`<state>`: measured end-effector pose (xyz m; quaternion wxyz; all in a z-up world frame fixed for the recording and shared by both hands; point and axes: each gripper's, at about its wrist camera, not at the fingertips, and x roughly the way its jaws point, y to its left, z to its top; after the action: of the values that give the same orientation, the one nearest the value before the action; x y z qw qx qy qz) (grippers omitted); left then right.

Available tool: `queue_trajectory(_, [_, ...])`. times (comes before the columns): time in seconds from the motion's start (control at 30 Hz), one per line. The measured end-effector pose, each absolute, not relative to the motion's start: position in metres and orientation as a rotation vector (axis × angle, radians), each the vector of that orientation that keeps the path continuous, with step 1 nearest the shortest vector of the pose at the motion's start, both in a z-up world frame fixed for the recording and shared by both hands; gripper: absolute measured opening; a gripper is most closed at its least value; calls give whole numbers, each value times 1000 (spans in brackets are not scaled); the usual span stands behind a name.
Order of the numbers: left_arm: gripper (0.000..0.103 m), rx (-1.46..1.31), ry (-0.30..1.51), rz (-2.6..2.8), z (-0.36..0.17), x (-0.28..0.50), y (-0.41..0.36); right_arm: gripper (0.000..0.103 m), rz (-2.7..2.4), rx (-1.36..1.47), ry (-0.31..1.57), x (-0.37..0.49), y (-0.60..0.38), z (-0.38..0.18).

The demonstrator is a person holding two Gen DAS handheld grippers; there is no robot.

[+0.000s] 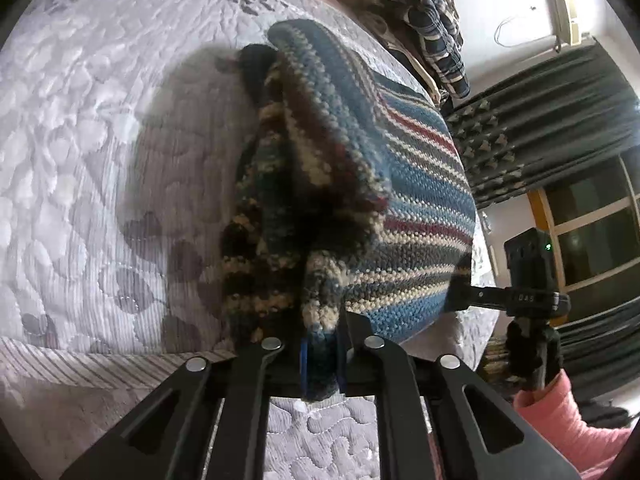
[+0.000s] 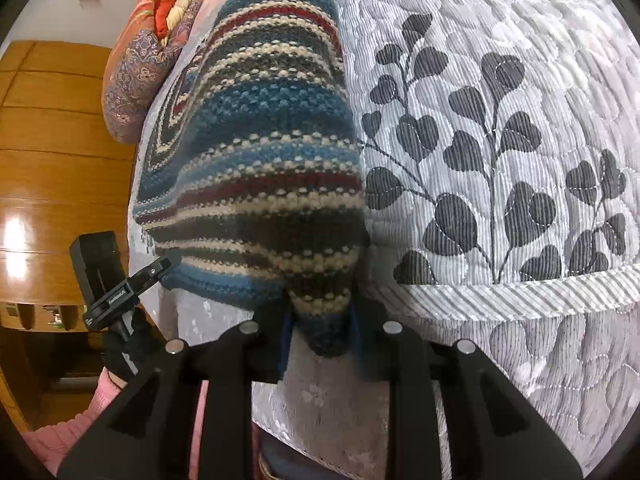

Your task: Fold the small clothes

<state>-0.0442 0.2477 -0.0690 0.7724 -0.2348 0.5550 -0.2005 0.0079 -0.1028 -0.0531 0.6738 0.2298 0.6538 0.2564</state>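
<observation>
The left gripper is matte black, with flat linkage arms joined by round silver rivets and a blue pad on one finger. The right gripper, built the same, carries a black block with a small green light and a clamp printed with white letters. Behind each gripper's handle sits a dark knit glove and a pink sleeve.

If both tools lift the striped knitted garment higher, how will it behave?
The striped knitted garment will probably sag, as it already bunches at the left tool. Its coarse knit should resist slipping from the right tool.
</observation>
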Motion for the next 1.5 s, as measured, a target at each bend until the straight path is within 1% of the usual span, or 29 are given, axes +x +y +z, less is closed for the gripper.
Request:
queue_trajectory(0.03, [15,-504,1202,-425,-65,-45,247,34,564,505,1465,8,-99,-49])
queue_trajectory(0.1, [25,-500,1199,-418,-57,-46,244,42,533,463,1446,4,-93,-40])
queue_trajectory(0.13, [28,-490,1194,-412,-53,-48,243,45,519,441,1437,-2,-93,-36])
queue_trajectory(0.17, [34,-476,1189,-405,-47,-51,242,54,500,417,1428,-4,-92,-32])
queue_trajectory(0.2, [41,-463,1183,-397,-44,-53,242,59,476,375,1410,-9,-90,-25])
queue_trajectory(0.23, [45,-443,1176,-382,-40,-57,240,60,457,333,1389,-13,-89,-19])
queue_trajectory(0.27, [52,-409,1165,-353,-34,-61,238,66,440,296,1370,-17,-87,-13])
queue_trajectory(0.37, [58,-353,1149,-313,-21,-72,230,80,394,215,1315,-32,-84,4])
queue_trajectory(0.4, [61,-343,1148,-303,-19,-74,229,85,376,190,1302,-36,-82,9])
queue_trajectory(0.47, [65,-320,1144,-278,-12,-80,224,90,336,146,1289,-40,-78,15])
queue_trajectory(0.6, [71,-255,1140,-213,0,-90,212,92,277,66,1263,-52,-67,26])
queue_trajectory(0.77, [75,-206,1128,-149,11,-99,200,94,236,48,1245,-58,-59,36])
queue_trajectory(0.87, [76,-178,1122,-108,16,-105,195,94,212,31,1244,-62,-56,42])
queue_trajectory(0.93, [80,-153,1120,-84,20,-108,191,94,209,21,1222,-66,-54,48])
queue_trajectory(1.27, [83,-122,1099,-50,34,-122,180,100,201,-20,1158,-80,-42,77])
queue_trajectory(1.5, [84,-108,1082,-34,41,-127,173,100,187,-19,1147,-83,-44,86])
